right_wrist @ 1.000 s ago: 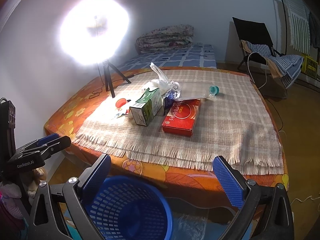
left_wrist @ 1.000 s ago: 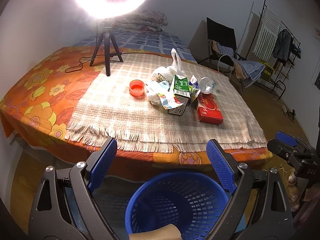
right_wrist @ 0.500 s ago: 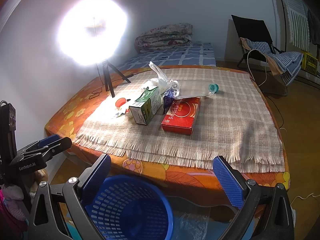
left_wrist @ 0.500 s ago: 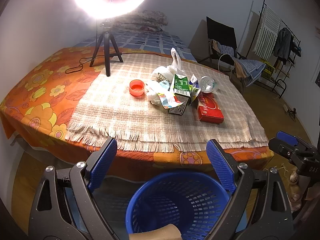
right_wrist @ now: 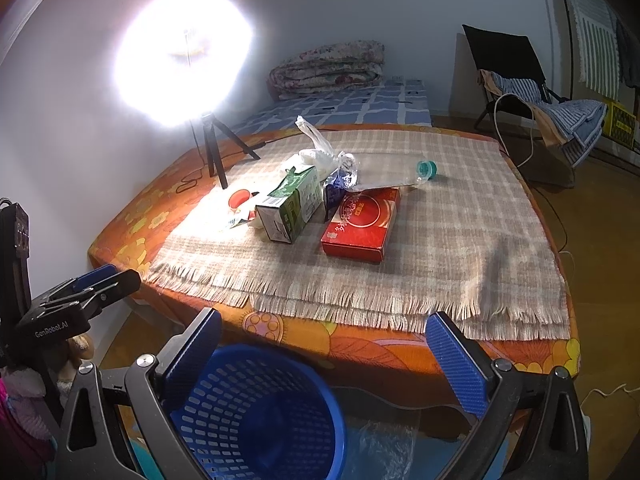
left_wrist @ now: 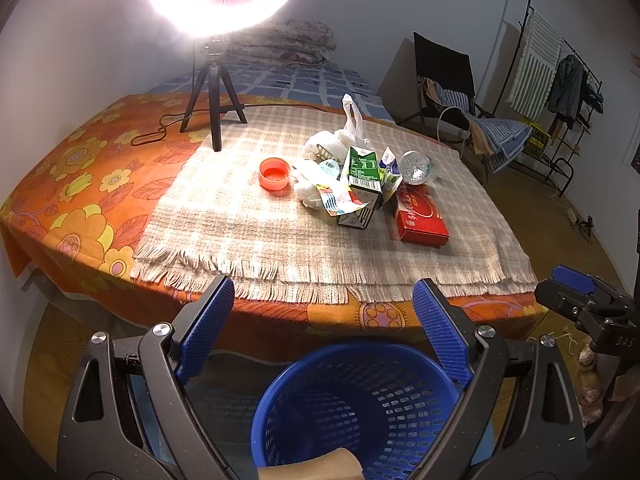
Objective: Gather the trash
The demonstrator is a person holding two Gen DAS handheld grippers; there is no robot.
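Observation:
Trash lies in a heap on the plaid cloth: a red box, a green carton, a white plastic bag, a clear bottle, an orange lid and crumpled wrappers. A blue basket stands on the floor before the table. My left gripper hangs open above the basket, holding nothing. My right gripper is open and holds nothing, to the basket's right.
A ring light on a tripod stands at the back left of the table. A flowered orange cover hangs over the table edge. A chair and a clothes rack are at the right.
Both grippers have shifted only slightly; the view has crept a little. Nothing was taken hold of or let go.

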